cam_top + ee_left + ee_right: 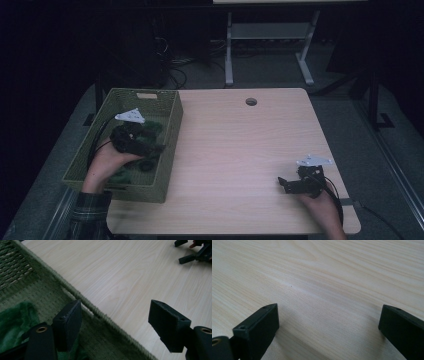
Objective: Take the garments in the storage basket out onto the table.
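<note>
Left gripper view: left gripper [115, 325] gaping, empty, astride basket [82, 300] rim above green cloth [15, 322]; could snag rim. Right gripper [328, 332] gaping, idle.

Your table [240, 150] has a pale wood-grain top, smooth and matt with a faint sheen. The green basket [82, 300] is woven from coarse cord, rough to the eye, its rim wrapped tight. Inside lies dark green cloth [15, 322], soft and fuzzy like plush. The left gripper [113, 322] and right gripper [328, 327] look like matt black plastic, slightly grainy.
</note>
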A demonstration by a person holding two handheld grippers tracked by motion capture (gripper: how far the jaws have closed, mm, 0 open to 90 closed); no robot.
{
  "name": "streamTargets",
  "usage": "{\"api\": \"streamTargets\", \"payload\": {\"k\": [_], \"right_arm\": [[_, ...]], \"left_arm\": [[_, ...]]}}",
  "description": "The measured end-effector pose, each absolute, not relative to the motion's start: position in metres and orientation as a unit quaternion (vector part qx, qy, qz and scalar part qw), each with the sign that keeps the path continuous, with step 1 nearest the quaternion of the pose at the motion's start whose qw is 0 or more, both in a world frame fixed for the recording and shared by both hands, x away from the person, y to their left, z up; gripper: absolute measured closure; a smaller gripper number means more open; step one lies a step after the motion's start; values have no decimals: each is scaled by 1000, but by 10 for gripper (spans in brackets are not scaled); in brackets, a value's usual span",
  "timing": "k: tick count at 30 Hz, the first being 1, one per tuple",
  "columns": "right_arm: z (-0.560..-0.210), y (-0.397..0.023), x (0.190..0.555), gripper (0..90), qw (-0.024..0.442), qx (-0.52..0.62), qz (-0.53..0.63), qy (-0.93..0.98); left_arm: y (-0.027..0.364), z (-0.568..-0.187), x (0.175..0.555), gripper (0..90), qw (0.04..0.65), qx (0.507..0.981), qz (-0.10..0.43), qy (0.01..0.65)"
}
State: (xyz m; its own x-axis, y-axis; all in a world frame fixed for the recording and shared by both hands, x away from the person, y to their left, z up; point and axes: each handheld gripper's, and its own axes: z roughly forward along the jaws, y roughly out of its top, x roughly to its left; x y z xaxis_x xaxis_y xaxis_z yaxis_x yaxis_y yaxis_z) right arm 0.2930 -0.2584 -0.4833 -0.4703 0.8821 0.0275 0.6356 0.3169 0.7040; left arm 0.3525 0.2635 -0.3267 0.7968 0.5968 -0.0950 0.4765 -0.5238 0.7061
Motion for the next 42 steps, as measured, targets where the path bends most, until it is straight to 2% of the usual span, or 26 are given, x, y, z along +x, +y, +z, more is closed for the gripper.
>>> {"api": "streamTargets", "payload": {"k": [9, 22, 31, 42], "right_arm": [[-483, -258, 293, 29, 185, 480, 333, 790], [-483, -258, 293, 29, 185, 479, 333, 791], [-483, -258, 293, 29, 185, 479, 333, 790], [-483, -258, 293, 28, 185, 480, 333, 790]], "left_arm": [[298, -332, 356, 328, 367, 865, 91, 329], [334, -344, 360, 369, 324, 869, 115, 355], [343, -365, 371, 359, 265, 883, 128, 366], [343, -396, 385, 287, 216, 889, 105, 390]]}}
